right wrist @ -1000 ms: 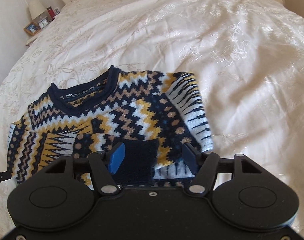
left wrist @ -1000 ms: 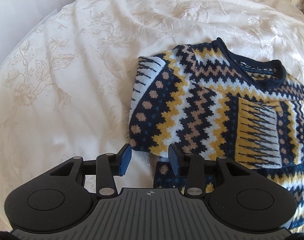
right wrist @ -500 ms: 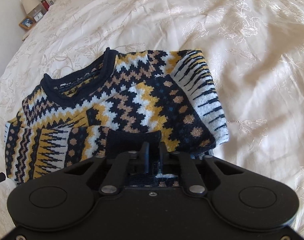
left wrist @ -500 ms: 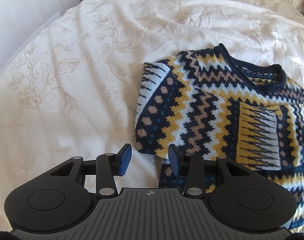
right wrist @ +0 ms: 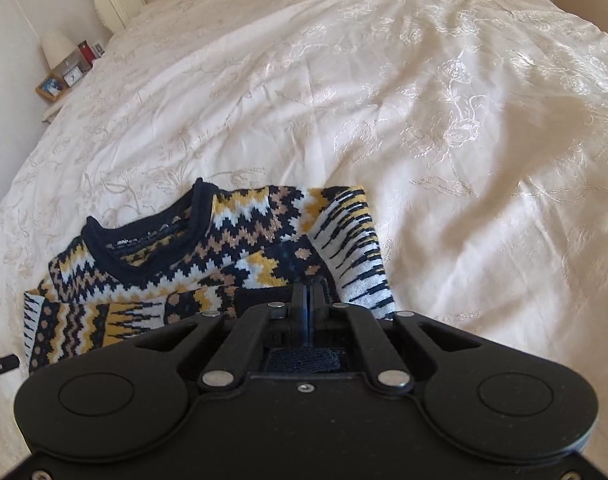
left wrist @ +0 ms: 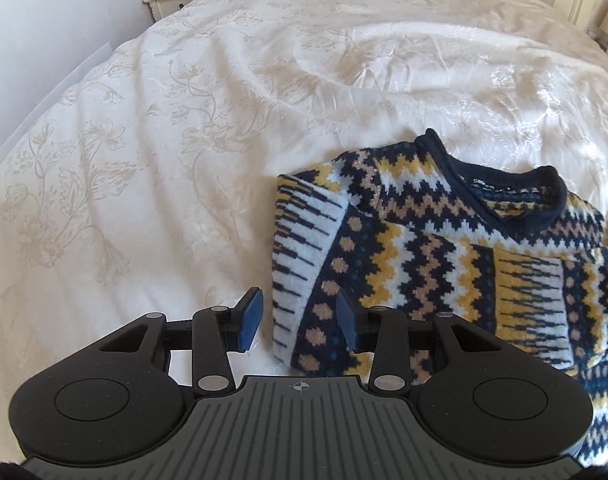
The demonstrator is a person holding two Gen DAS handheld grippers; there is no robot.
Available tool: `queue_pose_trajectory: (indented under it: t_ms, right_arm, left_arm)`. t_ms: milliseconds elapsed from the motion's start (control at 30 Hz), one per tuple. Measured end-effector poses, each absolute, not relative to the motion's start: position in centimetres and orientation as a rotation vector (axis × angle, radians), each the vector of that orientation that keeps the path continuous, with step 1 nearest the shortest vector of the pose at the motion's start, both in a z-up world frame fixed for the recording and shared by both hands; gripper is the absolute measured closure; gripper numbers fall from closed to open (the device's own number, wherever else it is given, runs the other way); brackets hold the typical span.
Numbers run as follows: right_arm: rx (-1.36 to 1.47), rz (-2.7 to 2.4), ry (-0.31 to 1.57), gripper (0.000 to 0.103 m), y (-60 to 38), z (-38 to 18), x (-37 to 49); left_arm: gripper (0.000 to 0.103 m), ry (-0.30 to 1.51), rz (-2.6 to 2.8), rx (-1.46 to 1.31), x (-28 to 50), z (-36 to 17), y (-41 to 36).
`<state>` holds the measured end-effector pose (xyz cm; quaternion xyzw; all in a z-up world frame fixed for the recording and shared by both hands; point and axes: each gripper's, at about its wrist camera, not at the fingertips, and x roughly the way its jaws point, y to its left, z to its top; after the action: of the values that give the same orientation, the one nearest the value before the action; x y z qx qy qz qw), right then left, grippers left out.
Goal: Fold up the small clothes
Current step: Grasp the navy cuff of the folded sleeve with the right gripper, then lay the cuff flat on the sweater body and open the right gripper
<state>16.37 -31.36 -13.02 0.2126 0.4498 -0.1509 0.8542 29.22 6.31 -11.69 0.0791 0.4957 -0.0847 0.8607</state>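
While one sweater [left wrist: 424, 256] lies folded, two tongs (blue-padded).

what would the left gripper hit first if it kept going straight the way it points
Most likely the sweater: its folded near-left corner already sits between the open fingers of the left gripper. Depth is unclear, so it may pass just above.

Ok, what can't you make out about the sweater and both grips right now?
- Sweater hem: both views, hidden behind the gripper bodies.
- Right gripper: right view, fingers closed on navy knit; which part, unclear.
- Left gripper: left view, open around the folded edge; contact unclear.
- Collar label: too small to read.
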Motion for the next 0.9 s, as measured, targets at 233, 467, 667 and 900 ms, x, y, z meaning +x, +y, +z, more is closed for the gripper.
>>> queue_pose_trajectory:
  t_ms: [233, 467, 667, 900]
  right_arm:
    - [0.38, -0.323, 0.988, 0.096, -30.1, -13.9, 16.7]
    - [0.294, -0.454, 1.085, 0.089, -31.5, -15.1, 16.0]
    - [0.274, -0.398, 1.01, 0.087, -30.5, -13.9, 15.7]
    - [0.281, -0.315, 0.99, 0.05, -28.0, -14.0, 17.1]
  left_arm:
    - [0.064, 1.069, -0.162, 0.243, 31.6, -14.6, 4.2]
    - [0.059, 1.154, -0.057, 0.256, 33.7, -17.8, 7.7]
    - [0.058, 1.144, -0.072, 0.253, 33.0, -17.2, 8.2]
    - [0.053, 1.138, -0.083, 0.089, 30.8, -14.9, 9.7]
